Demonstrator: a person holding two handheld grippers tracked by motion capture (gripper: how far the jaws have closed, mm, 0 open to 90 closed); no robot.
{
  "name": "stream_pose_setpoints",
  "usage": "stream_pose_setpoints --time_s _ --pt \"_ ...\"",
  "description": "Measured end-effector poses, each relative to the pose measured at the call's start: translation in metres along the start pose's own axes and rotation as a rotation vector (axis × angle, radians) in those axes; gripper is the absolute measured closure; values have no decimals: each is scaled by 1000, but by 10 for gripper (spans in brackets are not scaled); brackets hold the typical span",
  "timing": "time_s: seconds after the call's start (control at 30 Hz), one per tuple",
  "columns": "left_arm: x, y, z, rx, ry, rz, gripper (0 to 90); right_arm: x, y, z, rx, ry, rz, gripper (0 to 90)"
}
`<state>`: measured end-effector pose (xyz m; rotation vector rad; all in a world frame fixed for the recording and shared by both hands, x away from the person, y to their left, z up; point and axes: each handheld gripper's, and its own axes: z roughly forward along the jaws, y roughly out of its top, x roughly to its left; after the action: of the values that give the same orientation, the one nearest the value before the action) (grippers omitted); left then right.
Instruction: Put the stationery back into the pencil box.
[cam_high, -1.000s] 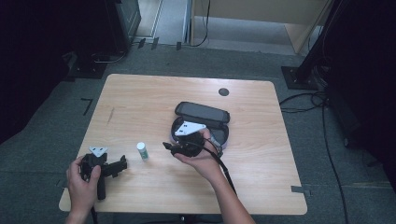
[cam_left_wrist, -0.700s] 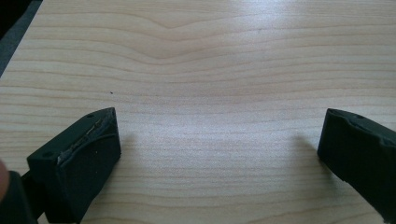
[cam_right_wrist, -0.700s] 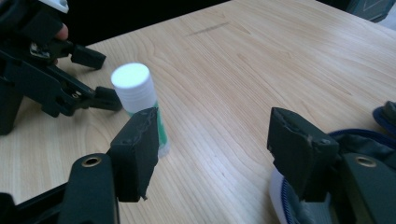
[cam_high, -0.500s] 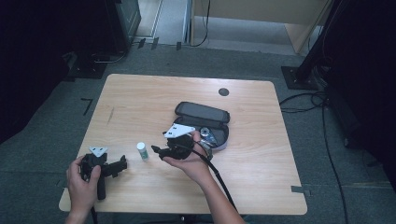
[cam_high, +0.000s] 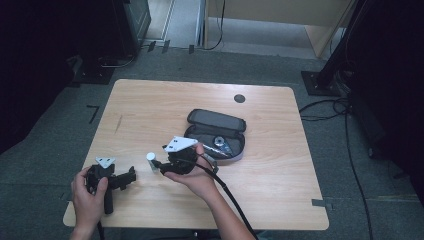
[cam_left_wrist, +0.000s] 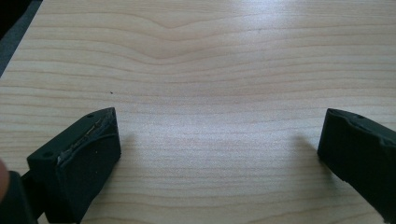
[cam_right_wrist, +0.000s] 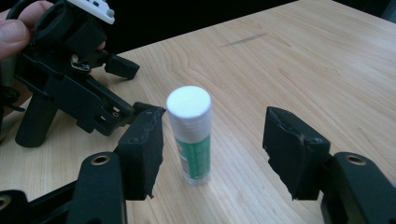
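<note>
**Right hand-held gripper lined up on the glue stick, nothing squeezed yet**

High view first: the wooden tabletop sits on grey carpet in a dim room, cables on the floor off to the right. The glue stick stands upright toward the near-left part of the tabletop, long axis vertical, white cap up. The right hand-held gripper is right beside it, coming in from the right. The left hand-held gripper rests nearer the left front edge, well apart from the stick. Behind the right hand there's an open dark zip case with small items inside, too small to make out.

Left gripper view: just bare wood grain between its two black jaws, spread wide and released, holding nothing.

Right gripper view: this is the one that shows the detail. The glue stick has a green and white label, and it stands between the jaws, closer to the left pad, with a clear gap on both sides. The jaws have just been closing a bit, but the pads aren't pressing on it. The other hand-held gripper shows farther off at the upper left.
</note>
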<state>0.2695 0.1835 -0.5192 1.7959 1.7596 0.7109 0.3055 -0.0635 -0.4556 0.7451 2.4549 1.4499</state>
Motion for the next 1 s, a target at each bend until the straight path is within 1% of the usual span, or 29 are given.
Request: stream_pose_setpoints --time_s 0.17,0.4,0.47,0.6,0.8,0.9,0.97,1.0 --pt "0 0 0 0 0 0 0 4 1 7 5 13 -7 407" --pt "0 0 0 1 0 0 0 10 2 16 0 15 -12 452" --pt "0 0 0 1 0 -1 0 11 2 19 3 20 -20 464" --pt "0 0 0 0 0 0 0 12 0 22 8 22 -18 481" --pt "0 0 0 0 0 -1 0 12 -2 26 15 20 -11 538" --pt "0 0 0 0 0 -1 0 13 -2 28 18 12 -14 581" --pt "0 0 0 0 0 0 0 13 -2 27 17 12 -18 640" --pt "0 0 0 0 0 -1 0 13 -2 27 16 12 -26 646"
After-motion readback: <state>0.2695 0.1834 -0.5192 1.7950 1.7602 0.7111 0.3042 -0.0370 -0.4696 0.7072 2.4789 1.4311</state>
